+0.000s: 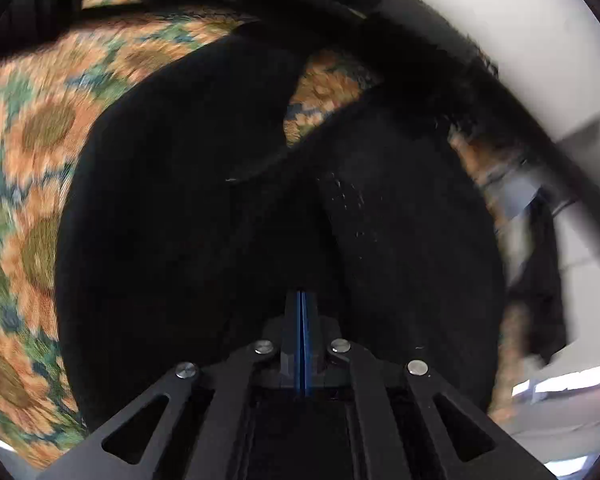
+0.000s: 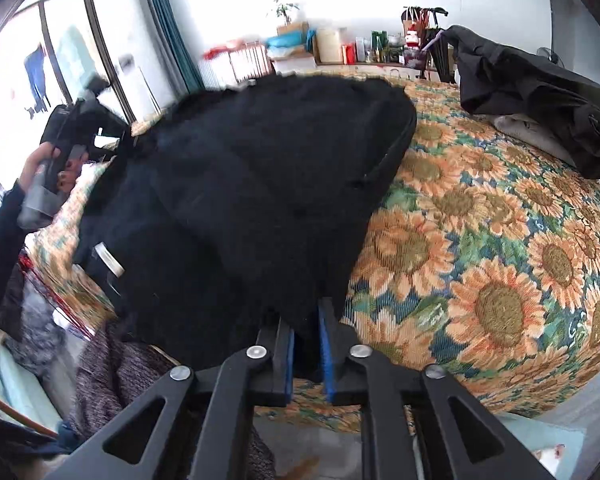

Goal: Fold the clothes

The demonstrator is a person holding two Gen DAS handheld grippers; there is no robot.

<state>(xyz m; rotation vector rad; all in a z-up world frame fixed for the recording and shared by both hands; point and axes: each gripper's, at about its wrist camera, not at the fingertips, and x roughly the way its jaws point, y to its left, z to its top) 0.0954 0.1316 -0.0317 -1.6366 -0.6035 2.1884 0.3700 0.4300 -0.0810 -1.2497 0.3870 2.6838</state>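
Over the sunflower bedspread (image 2: 500,280): we've got the black garment (image 2: 240,200) stretched between both grippers.
Labels: white tag (image 2: 110,258) on it, too blurry for us to read.
Garment look: plain black, fuzzy, creased.
Left gripper (image 1: 303,308): fingers pressed together on cloth.
Right gripper (image 2: 306,320): pinching the hem.

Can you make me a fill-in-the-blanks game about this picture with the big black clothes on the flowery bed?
1. The right gripper is pinching the edge of a ____ garment.
2. The bedspread is printed with ____.
3. The left gripper has its blue pads pressed ____.
4. A dark jacket lies heaped at the far ____ corner of the bed, seen from the right wrist.

Missing words: black; sunflowers; together; right
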